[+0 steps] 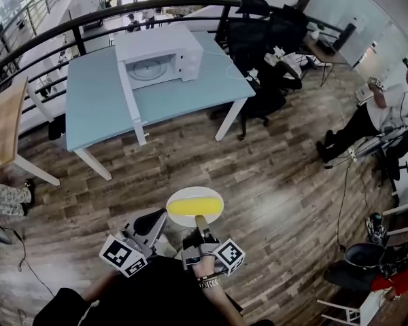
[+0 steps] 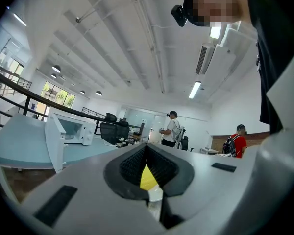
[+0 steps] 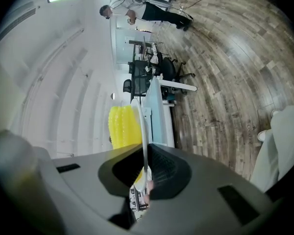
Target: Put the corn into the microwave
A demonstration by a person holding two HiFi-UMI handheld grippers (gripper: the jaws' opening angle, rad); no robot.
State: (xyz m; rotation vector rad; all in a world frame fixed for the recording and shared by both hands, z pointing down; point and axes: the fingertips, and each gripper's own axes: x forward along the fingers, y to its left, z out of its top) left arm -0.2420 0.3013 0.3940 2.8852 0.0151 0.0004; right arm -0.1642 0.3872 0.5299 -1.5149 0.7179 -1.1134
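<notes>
A yellow corn cob (image 1: pixel 192 204) lies on a small white plate (image 1: pixel 215 197) held over the wooden floor. My right gripper (image 1: pixel 199 220) is shut on the plate's near rim. In the right gripper view the plate (image 3: pixel 142 131) runs edge-on between the jaws, with the corn (image 3: pixel 122 126) beside it. My left gripper (image 1: pixel 161 216) sits just left of the plate, its jaws together. Its own view shows only a sliver of corn (image 2: pixel 147 178) and plate (image 2: pixel 156 194) past them. The white microwave (image 1: pixel 160 54) stands far ahead on a pale blue table (image 1: pixel 95 94), its door (image 1: pixel 130 100) swung open.
Black office chairs (image 1: pixel 265 39) crowd the table's right end. A wooden table (image 1: pixel 0 124) is at the left, and a curved black railing (image 1: pixel 88 15) runs behind. A person (image 1: pixel 384 111) sits at the right. A cable (image 1: pixel 341 202) and a black bucket (image 1: pixel 364 253) lie on the floor.
</notes>
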